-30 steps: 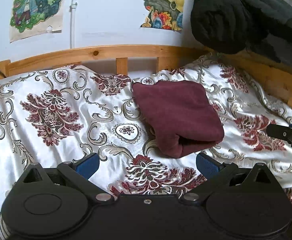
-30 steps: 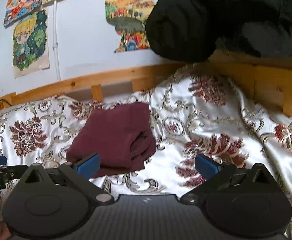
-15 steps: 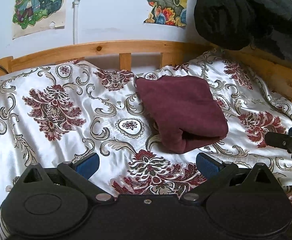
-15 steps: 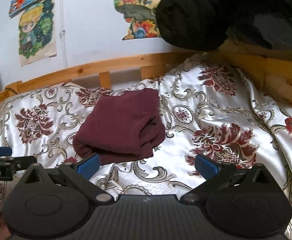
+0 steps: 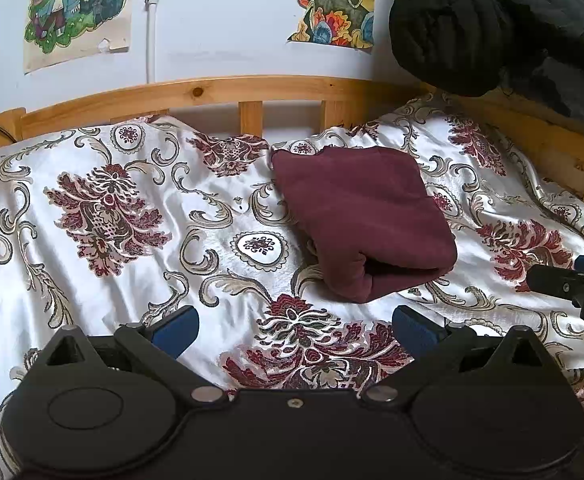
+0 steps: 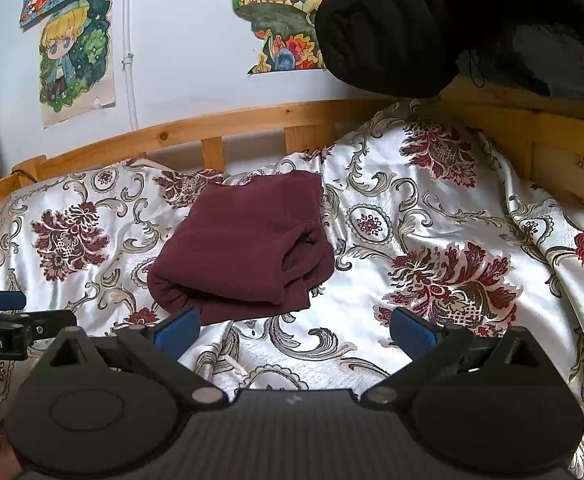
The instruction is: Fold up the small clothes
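While both tools hung above the bed, a folded maroon garment (image 5: 362,220) lay on the floral satin bedspread (image 5: 132,216), toward the wooden headboard rail (image 5: 196,94). The left tool (image 5: 295,326) had its blue-padded fingers spread wide and held nothing; the garment's folded near edge sat just beyond them, apart from both pads. The right tool (image 6: 295,326) was likewise spread and empty, with the garment (image 6: 248,248) ahead and to its left, the nearest corner of cloth close to the left pad, though contact could not be made out. Seen from the right wrist, the garment showed stacked layers open along its right side. Each tool's tip appeared at the edge of the other's view. A black padded coat (image 6: 452,20) hung over the bed's far right corner, and cartoon posters (image 5: 78,8) were stuck to the pale wall behind.
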The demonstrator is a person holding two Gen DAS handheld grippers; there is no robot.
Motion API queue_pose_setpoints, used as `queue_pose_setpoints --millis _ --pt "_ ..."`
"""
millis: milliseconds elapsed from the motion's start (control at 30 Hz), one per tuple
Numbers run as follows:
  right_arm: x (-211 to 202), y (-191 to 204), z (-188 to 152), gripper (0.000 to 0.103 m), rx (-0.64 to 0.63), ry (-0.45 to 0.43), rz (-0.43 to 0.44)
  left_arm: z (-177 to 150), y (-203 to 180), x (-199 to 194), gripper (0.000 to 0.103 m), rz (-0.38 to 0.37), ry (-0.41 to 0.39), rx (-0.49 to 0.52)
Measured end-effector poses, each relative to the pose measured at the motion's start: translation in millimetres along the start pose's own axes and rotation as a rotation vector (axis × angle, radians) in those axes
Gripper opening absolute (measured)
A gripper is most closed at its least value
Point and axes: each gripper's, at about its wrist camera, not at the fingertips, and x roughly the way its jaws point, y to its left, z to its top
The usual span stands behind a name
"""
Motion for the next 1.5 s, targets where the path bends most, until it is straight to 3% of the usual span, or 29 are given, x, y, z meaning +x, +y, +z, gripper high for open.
queue_pose_setpoints --millis 1500 --pt "1.0 -0.4 -2.1 0.103 0.009 0.004 -0.002 -1.4 -3.2 -0.9 0.102 -0.008 0.002 0.007"
